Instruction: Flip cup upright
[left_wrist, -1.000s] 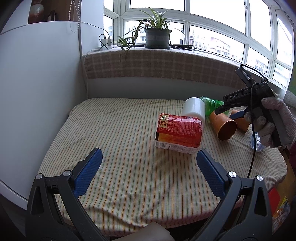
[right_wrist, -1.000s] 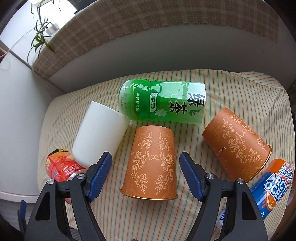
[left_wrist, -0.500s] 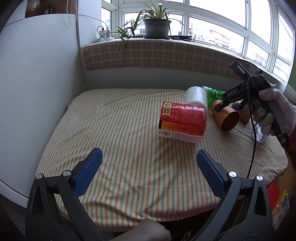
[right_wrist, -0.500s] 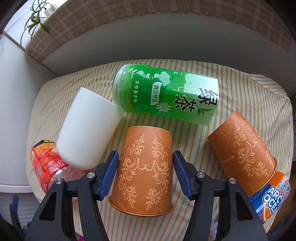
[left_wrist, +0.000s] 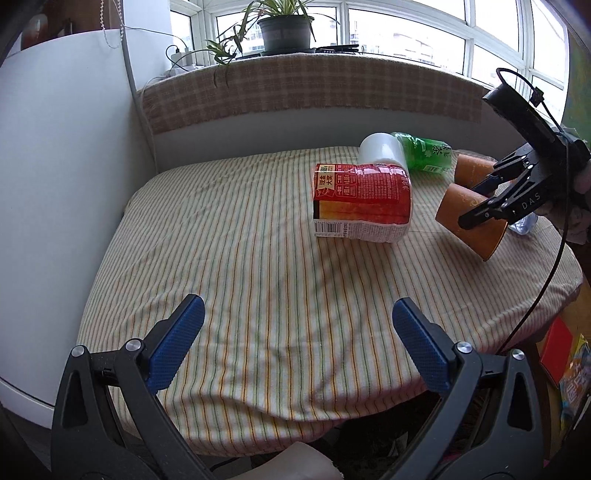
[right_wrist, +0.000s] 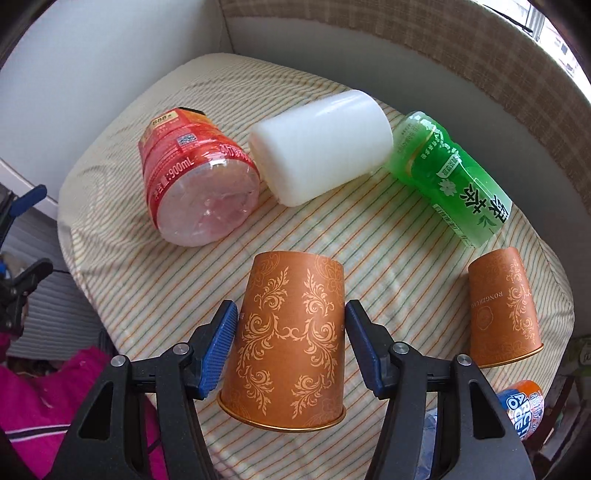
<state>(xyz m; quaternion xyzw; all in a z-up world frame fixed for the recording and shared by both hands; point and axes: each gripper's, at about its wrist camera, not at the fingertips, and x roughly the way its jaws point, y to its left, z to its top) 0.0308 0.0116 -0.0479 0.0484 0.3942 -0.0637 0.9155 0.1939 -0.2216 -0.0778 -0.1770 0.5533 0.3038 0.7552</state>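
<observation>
My right gripper (right_wrist: 288, 345) pinches the orange cup (right_wrist: 290, 339) at its sides, lifted and tilted over the table (left_wrist: 258, 266), while my left gripper (left_wrist: 297, 339) hangs spread apart

Right gripper (left_wrist: 491, 192) clamping tilted orange cup (left_wrist: 469, 225), red bottle (left_wrist: 362, 203) beside, left gripper (left_wrist: 299, 343) spread

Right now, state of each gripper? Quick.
Left gripper: open, holding nothing, over the striped cloth.
Right gripper: shut on the orange paper cup, lifted and tilted.
</observation>
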